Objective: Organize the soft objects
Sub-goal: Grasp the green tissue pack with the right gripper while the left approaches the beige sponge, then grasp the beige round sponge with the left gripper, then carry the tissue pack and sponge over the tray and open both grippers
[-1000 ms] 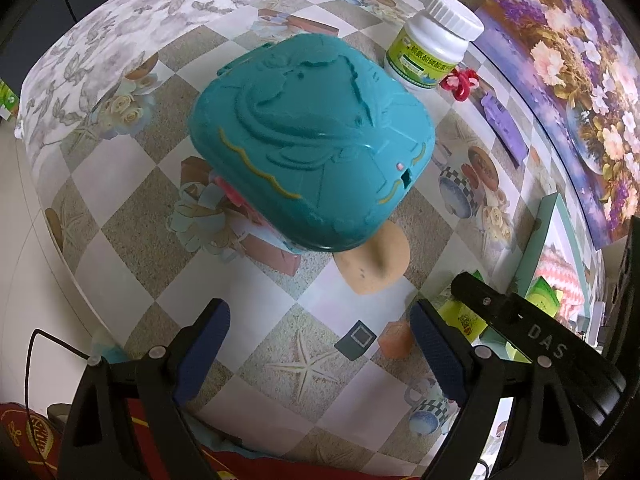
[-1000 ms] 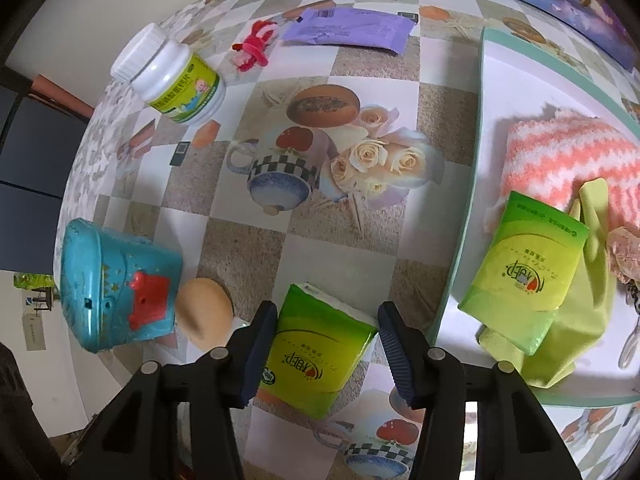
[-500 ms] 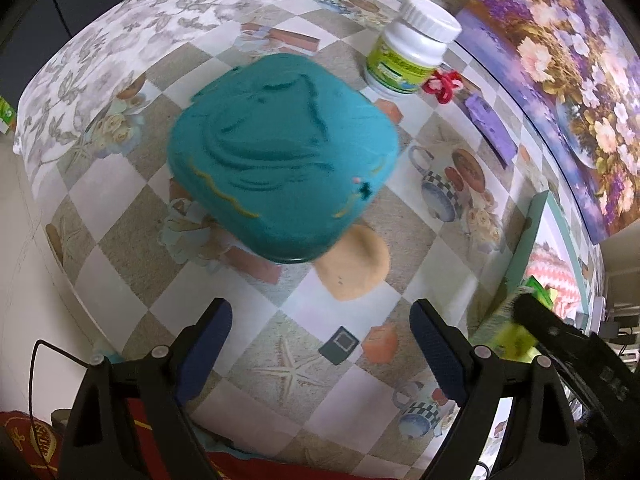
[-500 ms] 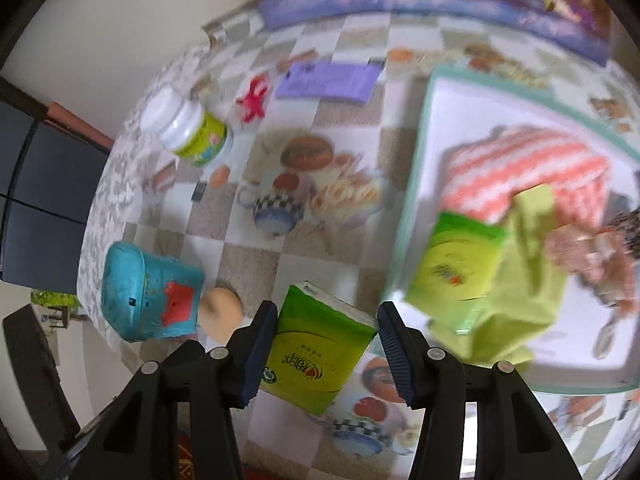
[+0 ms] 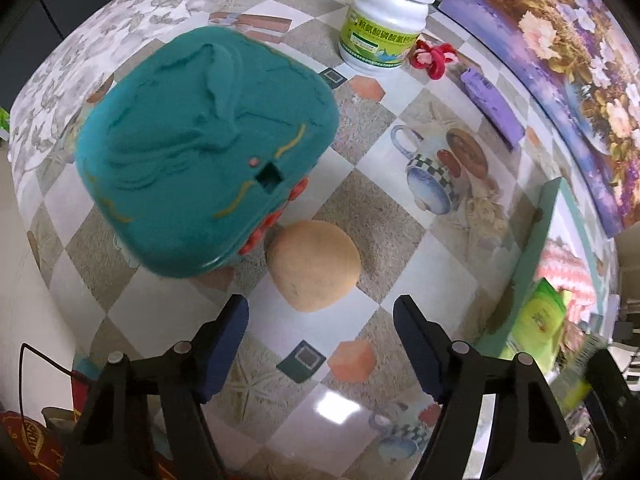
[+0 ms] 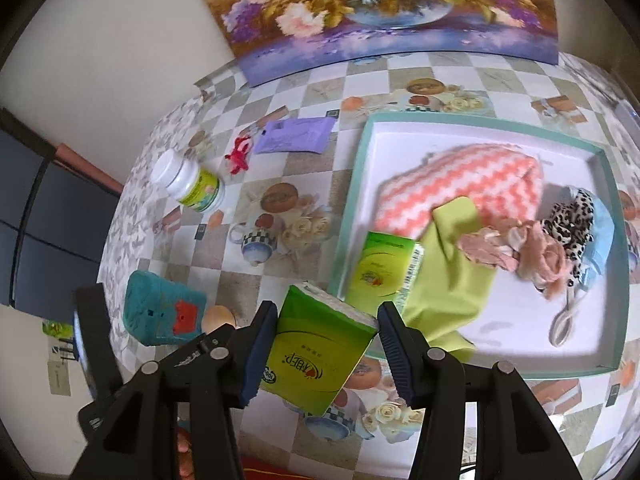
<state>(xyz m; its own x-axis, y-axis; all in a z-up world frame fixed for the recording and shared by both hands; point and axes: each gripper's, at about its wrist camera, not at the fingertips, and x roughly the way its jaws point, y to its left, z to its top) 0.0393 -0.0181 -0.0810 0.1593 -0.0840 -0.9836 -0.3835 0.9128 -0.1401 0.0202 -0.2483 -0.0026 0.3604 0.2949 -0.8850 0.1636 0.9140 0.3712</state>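
Observation:
My right gripper (image 6: 326,318) is shut on a green tissue pack (image 6: 320,344) and holds it above the table, just left of the teal-rimmed white tray (image 6: 356,200). In the tray lie a second green tissue pack (image 6: 380,272), a pink zigzag cloth (image 6: 460,184), a yellow-green cloth (image 6: 448,280) and a leopard-print item (image 6: 568,220). My left gripper (image 5: 320,312) is open, just in front of a tan round sponge (image 5: 314,264) on the table. The sponge lies against a teal plastic box (image 5: 204,148).
A white pill bottle (image 5: 386,20), a red hair tie (image 5: 434,56) and a purple packet (image 5: 492,104) lie at the back of the table. A flower painting (image 6: 380,12) leans on the wall. The table's edge runs along the left.
My right gripper has lifted the tissue pack and moved back, toward the tray. My left gripper has moved forward and closer to the tan sponge.

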